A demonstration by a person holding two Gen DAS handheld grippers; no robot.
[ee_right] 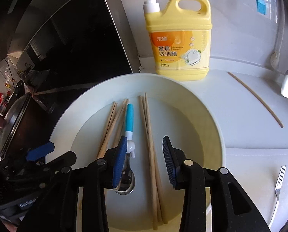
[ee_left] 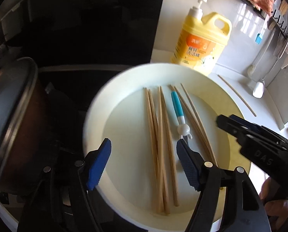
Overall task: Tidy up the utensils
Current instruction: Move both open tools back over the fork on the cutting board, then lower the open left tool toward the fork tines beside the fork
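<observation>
A wide white basin sits on the white desk, and everything else is placed against it. Inside the basin lie several wooden chopsticks in loose bundles running front to back, with a blue-handled spoon among them, its steel bowl toward the near rim.

The left tongs hang over the basin's near-left part with jaws parted, nothing between the pads except chopsticks lying below them untouched. The right tongs hover over the near middle, jaws also parted — the left pad stands just in front of the spoon's white collar, and a chopstick bundle lies beneath the gap, not pinched.

Behind the basin stands a yellow detergent jug with a white pump, close to the far rim. To the basin's right, a single chopstick lies on the desk, and a fork rests near the front right. Left of the basin a dark pot with a lid crowds the rim — the nearest obstacle on that side. Utensils hang on the wall beyond the right side.
</observation>
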